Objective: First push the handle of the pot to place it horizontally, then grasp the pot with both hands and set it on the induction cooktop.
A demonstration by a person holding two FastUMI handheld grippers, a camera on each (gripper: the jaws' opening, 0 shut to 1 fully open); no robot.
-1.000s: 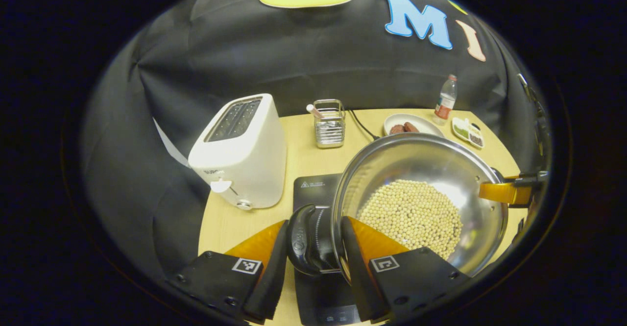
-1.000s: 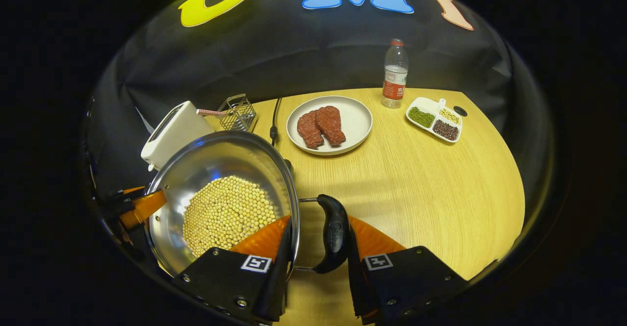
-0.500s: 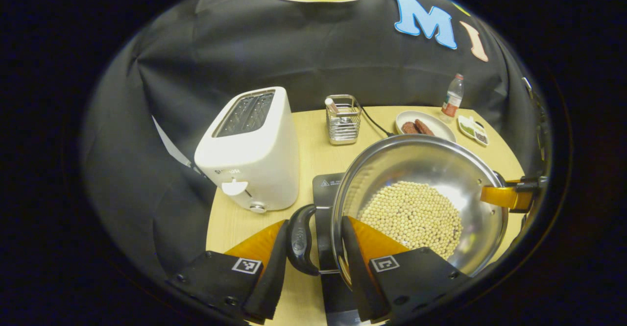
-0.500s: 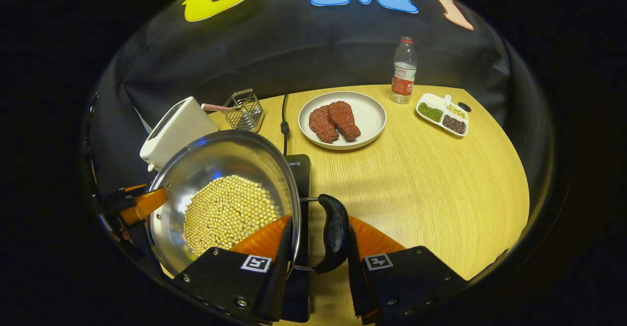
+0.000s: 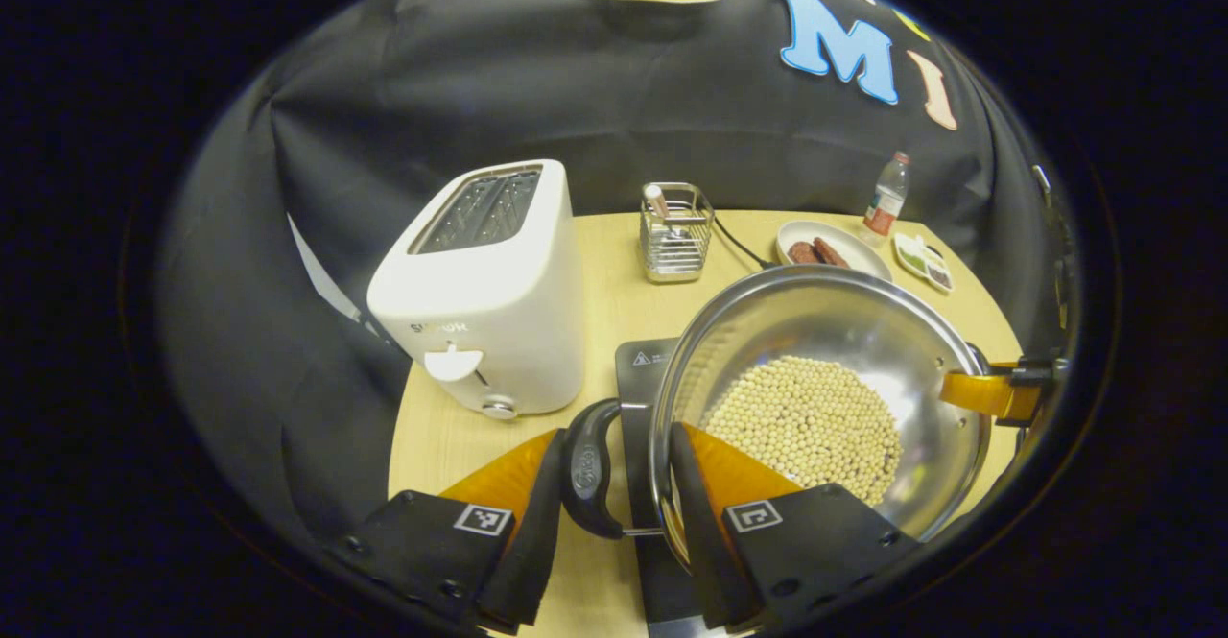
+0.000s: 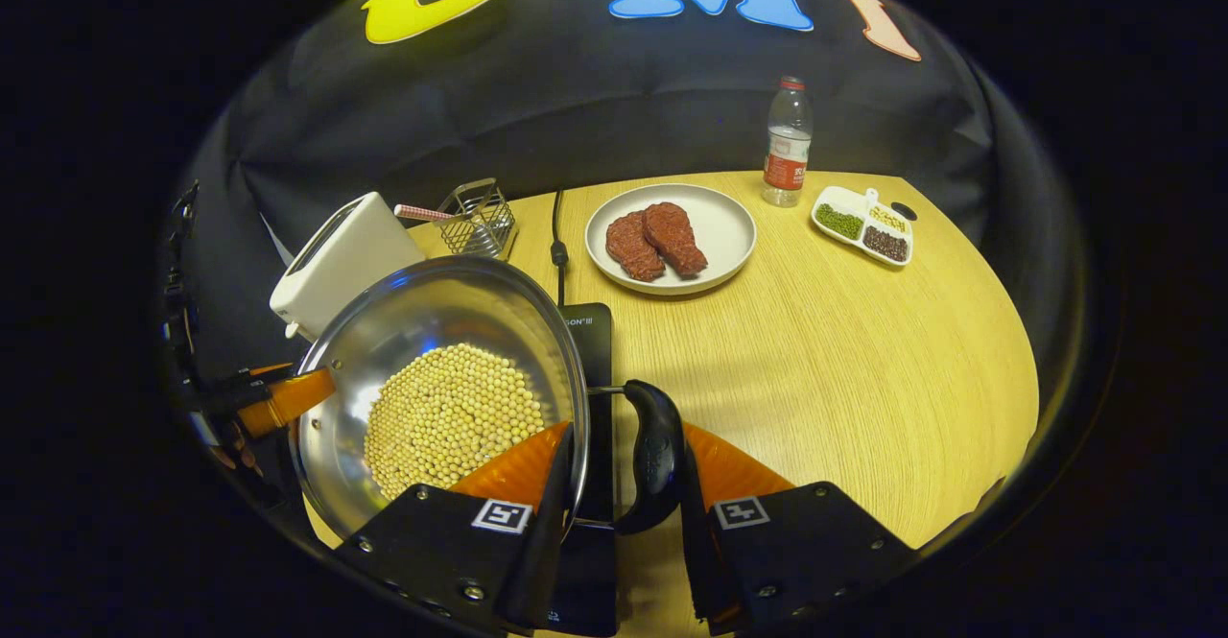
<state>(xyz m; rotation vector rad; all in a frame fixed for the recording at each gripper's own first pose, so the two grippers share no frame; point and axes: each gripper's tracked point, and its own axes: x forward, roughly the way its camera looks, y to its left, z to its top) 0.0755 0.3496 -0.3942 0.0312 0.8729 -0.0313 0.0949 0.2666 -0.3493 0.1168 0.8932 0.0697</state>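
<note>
A steel pot with soybeans in it hangs over the black induction cooktop; I cannot tell whether it touches. My left gripper is shut on the pot's black left handle, one finger outside the handle, the other inside the rim. In the right gripper view the pot is at the lower left. There my right gripper is shut the same way on the right handle. The cooktop shows beside the pot. Each view catches the other gripper's finger at the pot's far rim.
A white toaster stands left of the cooktop, close to the pot. Behind are a wire holder and a power cord. A plate with meat, a water bottle and a divided dish stand on the wooden table.
Both grippers have carried the pot leftward toward the toaster. The cooktop, which was hidden in the right gripper view, now shows beside the pot. Both grips are unchanged.
</note>
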